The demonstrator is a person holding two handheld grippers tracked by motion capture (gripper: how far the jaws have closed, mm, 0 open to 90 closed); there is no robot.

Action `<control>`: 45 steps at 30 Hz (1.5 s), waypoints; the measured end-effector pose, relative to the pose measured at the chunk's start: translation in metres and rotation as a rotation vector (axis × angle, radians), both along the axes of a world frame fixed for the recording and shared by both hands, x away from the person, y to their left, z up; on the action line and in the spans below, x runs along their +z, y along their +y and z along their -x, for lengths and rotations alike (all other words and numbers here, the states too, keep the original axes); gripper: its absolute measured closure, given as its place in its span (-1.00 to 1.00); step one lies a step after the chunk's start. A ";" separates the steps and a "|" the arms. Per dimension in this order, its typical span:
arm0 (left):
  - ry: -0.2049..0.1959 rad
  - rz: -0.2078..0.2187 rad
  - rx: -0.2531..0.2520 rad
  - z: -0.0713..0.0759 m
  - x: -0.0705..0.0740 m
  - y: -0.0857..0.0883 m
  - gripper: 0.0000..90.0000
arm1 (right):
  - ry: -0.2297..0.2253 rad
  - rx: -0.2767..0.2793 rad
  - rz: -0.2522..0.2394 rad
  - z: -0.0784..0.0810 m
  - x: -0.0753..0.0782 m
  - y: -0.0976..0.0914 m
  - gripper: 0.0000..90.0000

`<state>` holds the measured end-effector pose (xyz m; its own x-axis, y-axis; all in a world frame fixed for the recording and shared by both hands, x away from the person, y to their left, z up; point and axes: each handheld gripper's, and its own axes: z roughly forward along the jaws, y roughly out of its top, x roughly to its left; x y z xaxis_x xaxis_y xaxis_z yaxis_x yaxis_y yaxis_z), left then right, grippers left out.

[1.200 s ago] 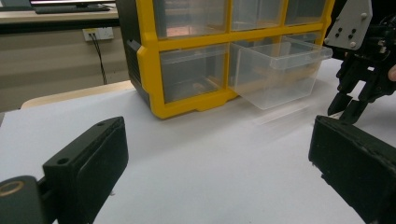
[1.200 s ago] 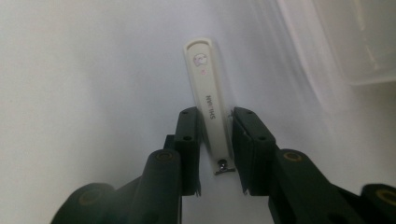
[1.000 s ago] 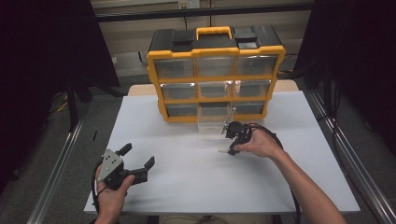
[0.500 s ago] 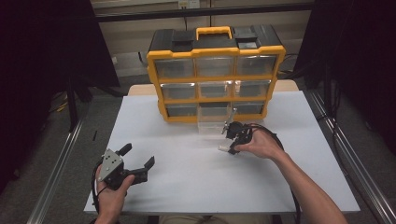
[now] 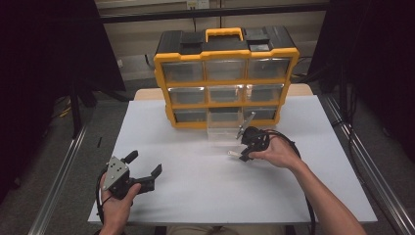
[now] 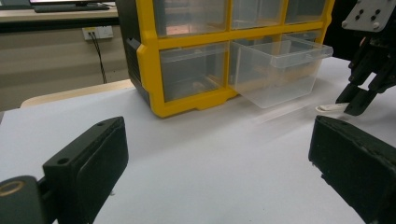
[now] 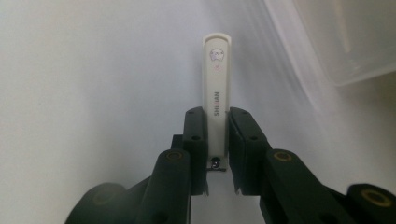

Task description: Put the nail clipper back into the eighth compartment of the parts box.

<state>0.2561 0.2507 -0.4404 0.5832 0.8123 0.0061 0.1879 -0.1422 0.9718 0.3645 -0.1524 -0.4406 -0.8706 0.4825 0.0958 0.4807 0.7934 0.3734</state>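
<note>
Black two-jaw left gripper (image 5: pixel 143 171), grey three-cornered plate with dark screw holes at its 10 o'clock. Black right gripper (image 7: pixel 216 135), brass-coloured pivot screws on the links, black cable trailing toward 5 o'clock. Bare forearms, no sleeves.

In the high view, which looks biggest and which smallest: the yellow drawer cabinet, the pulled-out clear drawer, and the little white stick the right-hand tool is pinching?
Largest to smallest, as they look in the high view:
1. yellow drawer cabinet
2. clear drawer, pulled out of the bottom row
3. white stick, clamped in the right gripper

The stick lies nearest the camera and looks smallest all the same, so the order seems safe.
</note>
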 end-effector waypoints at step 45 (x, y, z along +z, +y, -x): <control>0.008 0.012 0.000 0.000 0.000 0.000 -0.90 | -0.244 -0.040 -0.317 0.032 0.026 -0.024 0.73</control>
